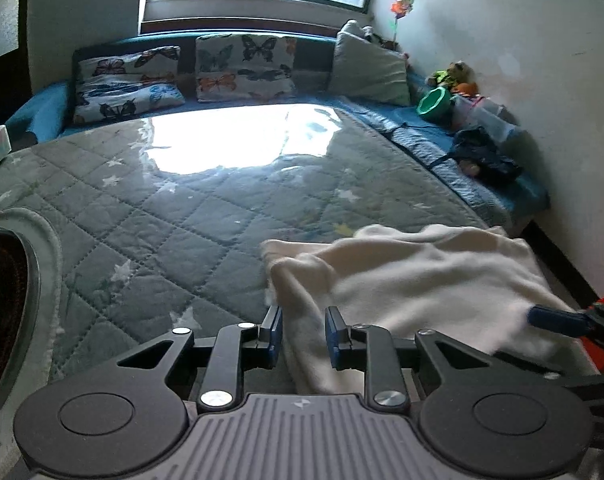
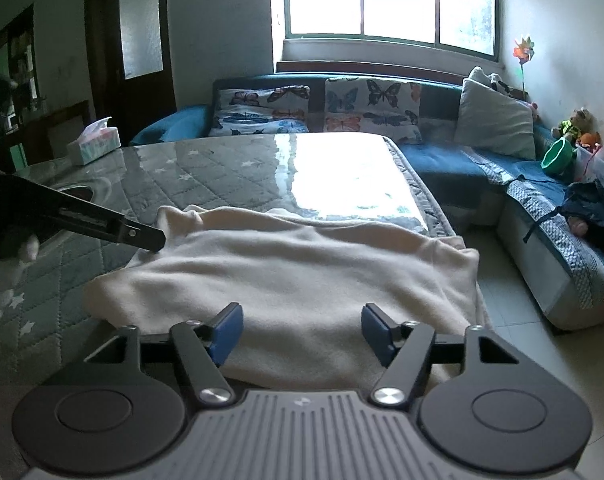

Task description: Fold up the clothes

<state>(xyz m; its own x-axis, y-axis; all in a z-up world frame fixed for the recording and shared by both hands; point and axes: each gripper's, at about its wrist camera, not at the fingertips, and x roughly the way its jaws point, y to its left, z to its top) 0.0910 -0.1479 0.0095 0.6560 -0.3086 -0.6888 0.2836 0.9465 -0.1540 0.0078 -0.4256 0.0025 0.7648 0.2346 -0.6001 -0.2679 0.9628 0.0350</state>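
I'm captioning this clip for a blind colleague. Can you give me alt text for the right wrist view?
The open right gripper hovers over a cream garment spread on a quilted, star-patterned table. The left gripper reaches in at the garment's far left edge. Behind are a blue sofa and a bright window.

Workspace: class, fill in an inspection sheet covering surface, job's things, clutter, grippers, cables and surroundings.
Surface: quilted star-print table cover, glare at its far end.
Job's things: cream garment lies rumpled near the table's right edge.
Clutter: tissue box at the far left corner.
Grippers: left gripper open, cloth between its fingers; right gripper open over the garment.
Cables: nothing seen.
Surroundings: sofa with butterfly cushions, window, green bowl, toys.
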